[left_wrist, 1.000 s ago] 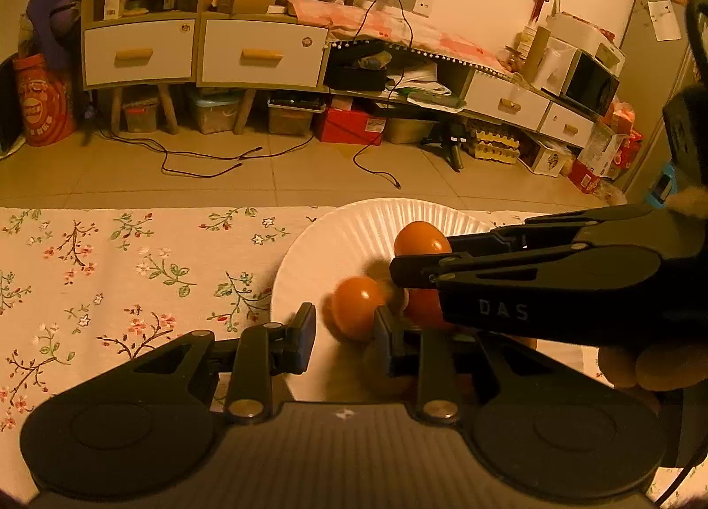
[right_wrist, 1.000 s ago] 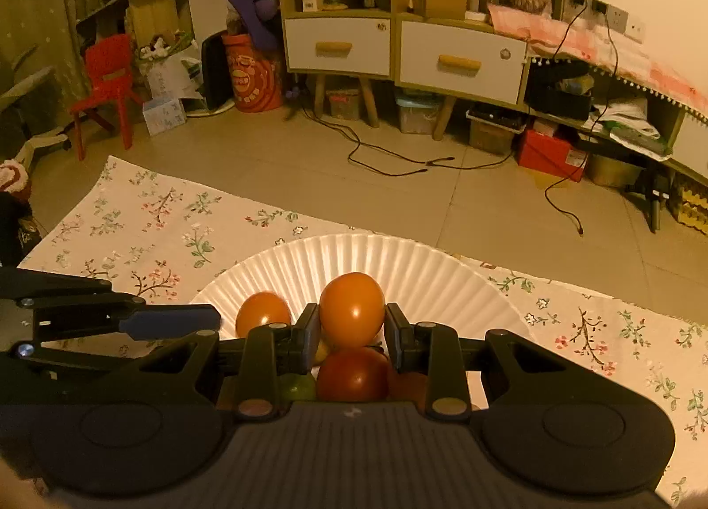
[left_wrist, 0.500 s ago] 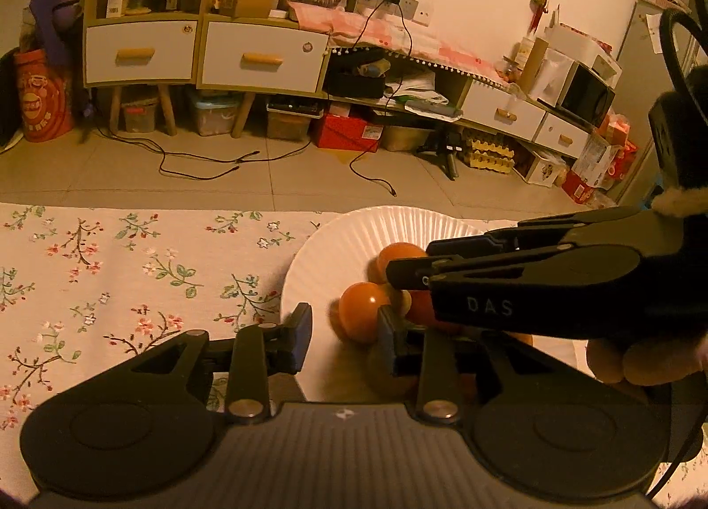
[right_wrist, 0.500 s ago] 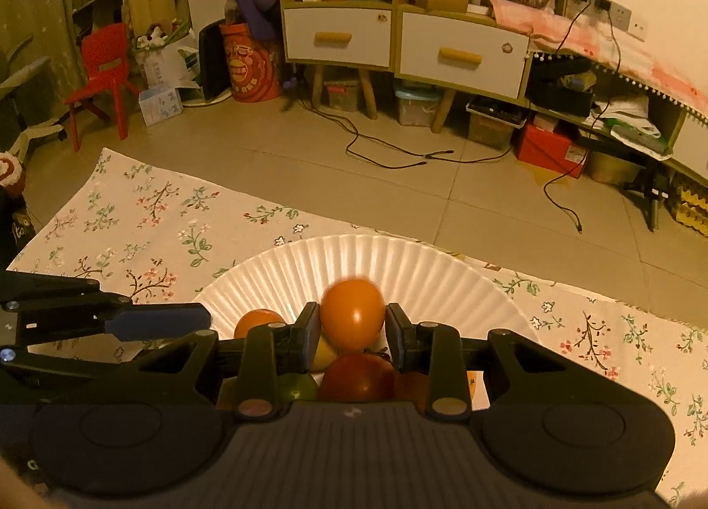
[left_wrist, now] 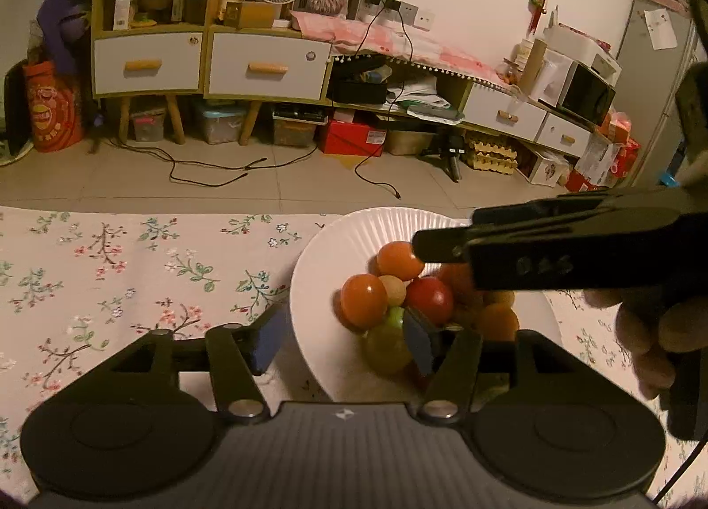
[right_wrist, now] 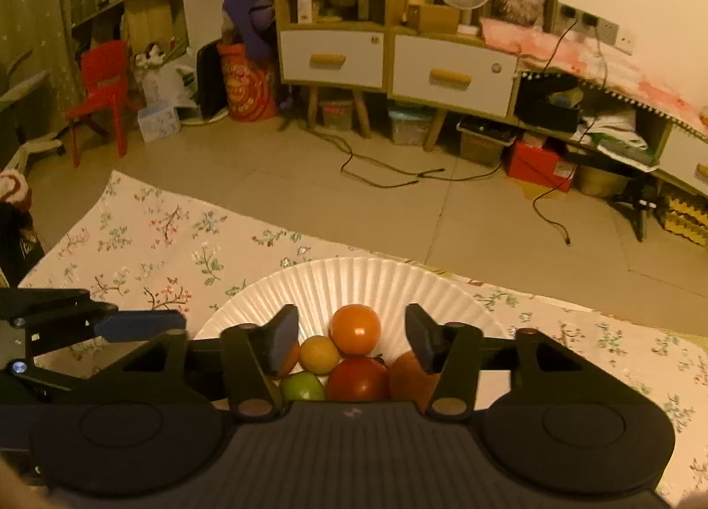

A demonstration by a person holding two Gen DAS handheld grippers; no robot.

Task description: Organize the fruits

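A: What are the grippers doing?

B: Both have just been opening. The left gripper (left_wrist: 343,343) is standing released at the paper plate (left_wrist: 327,239)'s nine o'clock edge, its pads touching nothing. The right gripper (right_wrist: 352,334) is standing released too, with an orange fruit (right_wrist: 355,328) sitting loose between its jaws.

A: Where are the fruits sitting?

B: They are lying heaped on the plate, toward six o'clock, on the floral tablecloth (right_wrist: 155,243): orange ones, a red tomato (right_wrist: 357,378), a green fruit (right_wrist: 303,386).
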